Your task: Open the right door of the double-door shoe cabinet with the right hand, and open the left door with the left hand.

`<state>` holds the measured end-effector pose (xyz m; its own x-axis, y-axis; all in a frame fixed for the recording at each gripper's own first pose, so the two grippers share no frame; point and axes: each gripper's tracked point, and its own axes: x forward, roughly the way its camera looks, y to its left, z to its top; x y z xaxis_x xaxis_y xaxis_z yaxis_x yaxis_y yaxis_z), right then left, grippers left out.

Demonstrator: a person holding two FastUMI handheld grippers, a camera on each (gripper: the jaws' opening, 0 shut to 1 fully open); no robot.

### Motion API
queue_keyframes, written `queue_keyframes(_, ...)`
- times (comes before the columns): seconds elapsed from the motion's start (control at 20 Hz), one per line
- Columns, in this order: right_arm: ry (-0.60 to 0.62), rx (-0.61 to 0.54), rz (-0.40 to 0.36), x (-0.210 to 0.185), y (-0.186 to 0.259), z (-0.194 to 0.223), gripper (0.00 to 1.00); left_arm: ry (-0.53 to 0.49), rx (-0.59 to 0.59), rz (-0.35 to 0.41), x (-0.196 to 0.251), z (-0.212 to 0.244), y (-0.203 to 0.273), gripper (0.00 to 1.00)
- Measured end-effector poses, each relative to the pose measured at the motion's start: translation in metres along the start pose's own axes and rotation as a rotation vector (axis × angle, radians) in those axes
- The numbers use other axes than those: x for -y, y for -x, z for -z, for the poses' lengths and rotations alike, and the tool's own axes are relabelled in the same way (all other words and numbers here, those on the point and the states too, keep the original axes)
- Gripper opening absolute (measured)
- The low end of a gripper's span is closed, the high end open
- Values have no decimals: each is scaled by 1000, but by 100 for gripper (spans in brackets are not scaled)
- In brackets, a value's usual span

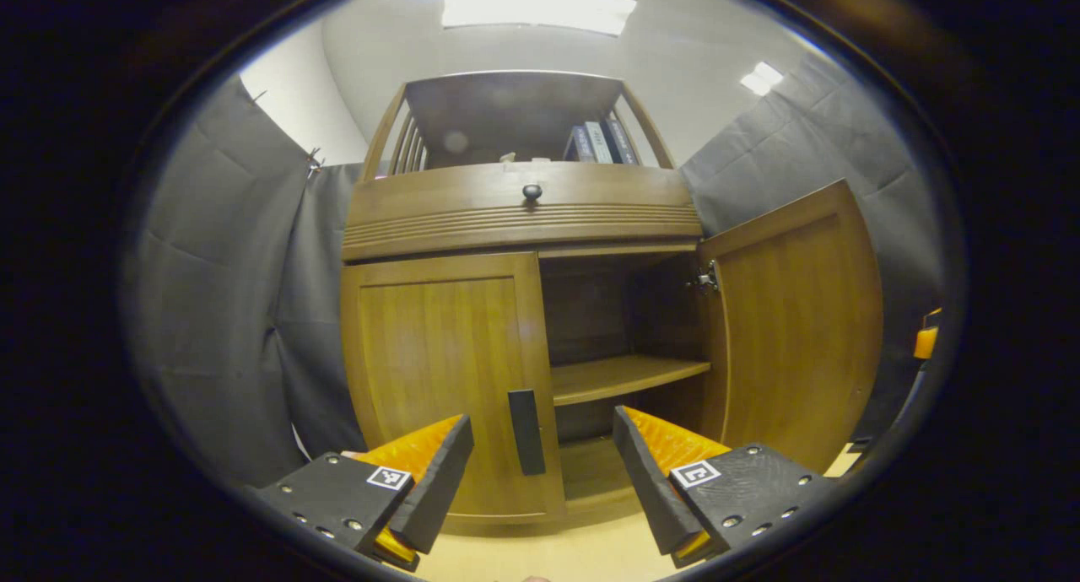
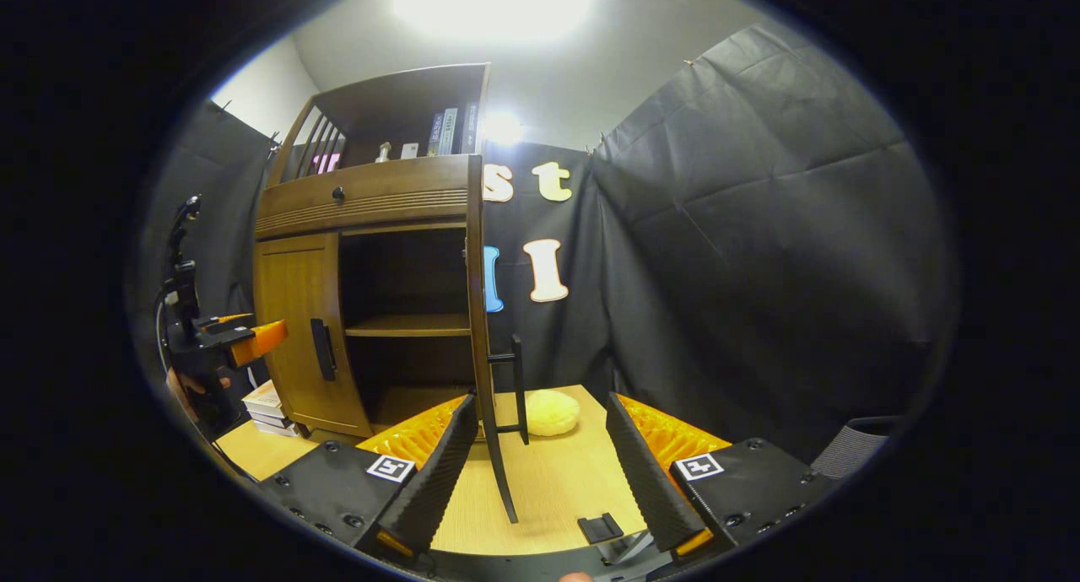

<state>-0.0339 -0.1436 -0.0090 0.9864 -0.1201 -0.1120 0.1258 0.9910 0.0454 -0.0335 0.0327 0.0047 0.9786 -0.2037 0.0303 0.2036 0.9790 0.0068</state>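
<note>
Facing the left gripper (image 1: 540, 464), the left door handle (image 1: 526, 431) sits between its parted jaws.

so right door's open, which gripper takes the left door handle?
Left. The left gripper is open with the left door's handle between its fingers, door still shut. The right gripper sits by the open right door.

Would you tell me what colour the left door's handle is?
Black, clearest in the left gripper view: handle.
</note>
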Motion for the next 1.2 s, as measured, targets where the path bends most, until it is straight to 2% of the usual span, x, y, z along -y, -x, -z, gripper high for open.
queue_keyframes(0.05,0,-1,8,1,3,0,96,-2,1,-3,-2,0,-2,97)
queue_keyframes(0.1,-1,-1,18,3,6,1,92,-2,1,-5,-3,2,-4,97)
queue_keyframes(0.15,-2,-4,25,3,9,2,96,2,-1,-8,-4,3,-5,97)
queue_keyframes(0.2,-1,-7,34,5,12,5,92,11,-3,-9,-3,4,-7,97)
queue_keyframes(0.3,8,-17,53,7,17,9,92,28,-4,-11,-2,6,-10,97)
queue_keyframes(0.35,11,-23,60,8,20,12,96,36,-4,-14,-2,6,-11,97)
queue_keyframes(0.4,12,-29,67,5,23,14,92,43,-2,-17,-1,6,-13,97)
queue_keyframes(0.45,12,-34,74,6,25,15,96,47,-4,-23,-3,9,-14,97)
queue_keyframes(0.5,13,-38,80,5,27,16,92,48,-8,-29,-4,10,-16,96)
queue_keyframes(0.55,13,-39,87,5,28,16,96,48,-16,-33,-5,12,-17,96)
queue_keyframes(0.6,16,-40,92,5,30,16,92,48,-23,-36,-6,14,-16,96)
queue_keyframes(0.65,19,-39,97,5,31,16,96,46,-30,-40,-7,16,-16,96)
queue_keyframes(0.7,22,-41,102,4,32,16,92,42,-37,-43,-7,16,-17,94)
queue_keyframes(0.75,23,-45,106,4,33,17,96,37,-48,-46,-8,20,-19,95)
queue_keyframes(0.8,22,-49,108,3,34,19,92,32,-55,-46,-8,23,-20,96)
queue_keyframes(1.15,25,-66,121,1,35,26,92,29,-126,-9,-8,39,-21,97)
queue_keyframes(1.2,29,-65,121,1,34,27,92,41,-132,0,-3,44,-20,87)
